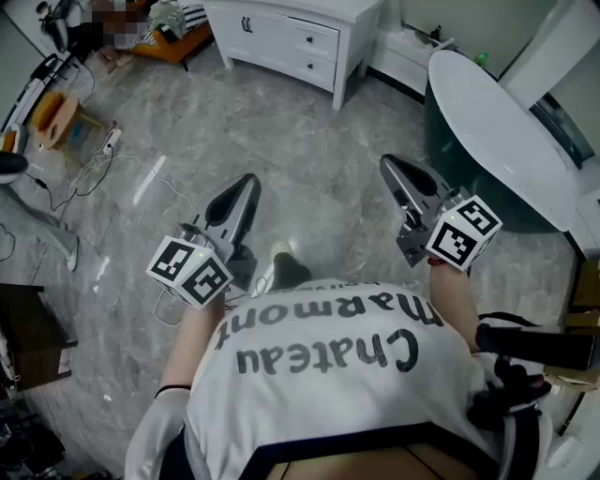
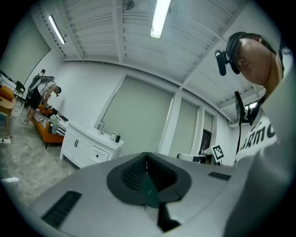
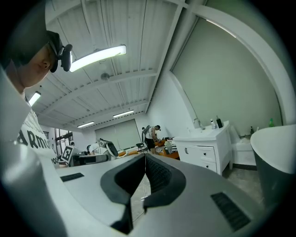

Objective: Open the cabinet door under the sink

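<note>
Both pairs of jaws are pressed together with nothing between them. The left gripper [image 1: 249, 181] shows its dark ribbed pads meeting edge to edge in the left gripper view, and the right gripper [image 1: 387, 162] shows the same in the right gripper view. Each is held level in front of the person's white printed shirt [image 1: 319, 347], well apart from the sink cabinet [image 1: 328, 11]. Bare grey marble floor [image 1: 281, 131] lies between the grippers and the cabinet. Their tips lean in toward the cabinet from either side, and neither touches it.

The sink cabinet is white and stands against the far wall. Its cabinet door [image 1: 246, 36] takes up the cabinet's left part as the head view shows it, carries a pair of dark handles and sits shut, flush with the front. Two drawers [image 1: 309, 42] with dark knobs fill the cabinet's right part. On top of the cabinet a faucet [image 2: 100, 125] stands with small bottles [image 2: 115, 137] just beside it.

Right of the cabinet is a bathtub [image 1: 487, 122] with a white rim and a dark green side, closer to the right gripper than the cabinet is. Past the cabinet's left end sits an orange bench [image 1: 173, 45], and a person [image 2: 39, 95] bends over it. Cables [image 1: 89, 173] trail over the floor well to the left of the cabinet.
</note>
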Demonstrator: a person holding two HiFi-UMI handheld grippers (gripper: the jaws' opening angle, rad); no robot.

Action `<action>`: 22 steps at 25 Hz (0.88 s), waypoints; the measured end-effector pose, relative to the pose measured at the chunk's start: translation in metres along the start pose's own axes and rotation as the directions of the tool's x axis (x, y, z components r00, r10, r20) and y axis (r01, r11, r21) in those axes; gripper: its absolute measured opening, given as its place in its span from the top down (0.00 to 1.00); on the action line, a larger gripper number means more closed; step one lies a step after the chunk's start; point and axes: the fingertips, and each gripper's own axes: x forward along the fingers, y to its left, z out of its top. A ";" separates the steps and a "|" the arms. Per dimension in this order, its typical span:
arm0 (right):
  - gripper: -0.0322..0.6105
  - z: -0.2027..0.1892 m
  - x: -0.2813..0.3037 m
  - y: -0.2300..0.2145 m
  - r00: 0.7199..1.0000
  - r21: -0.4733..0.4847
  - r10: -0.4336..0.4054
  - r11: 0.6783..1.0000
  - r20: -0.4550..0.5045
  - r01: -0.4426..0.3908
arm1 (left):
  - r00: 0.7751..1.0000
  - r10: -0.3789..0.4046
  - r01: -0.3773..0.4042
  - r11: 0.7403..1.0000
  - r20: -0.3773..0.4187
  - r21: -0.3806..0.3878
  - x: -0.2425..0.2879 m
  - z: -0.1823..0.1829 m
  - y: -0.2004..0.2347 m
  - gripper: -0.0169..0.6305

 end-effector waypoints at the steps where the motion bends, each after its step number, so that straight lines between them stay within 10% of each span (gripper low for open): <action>1: 0.94 -0.003 0.002 -0.002 1.000 -0.001 -0.002 1.000 -0.007 0.002 | 1.000 0.006 -0.006 1.000 -0.002 -0.001 0.000 -0.002 0.002 0.96; 22: 0.93 0.022 0.229 -0.066 0.995 0.052 -0.014 0.998 -0.098 0.019 | 0.997 0.070 -0.067 0.993 -0.027 0.096 0.057 0.063 0.189 0.96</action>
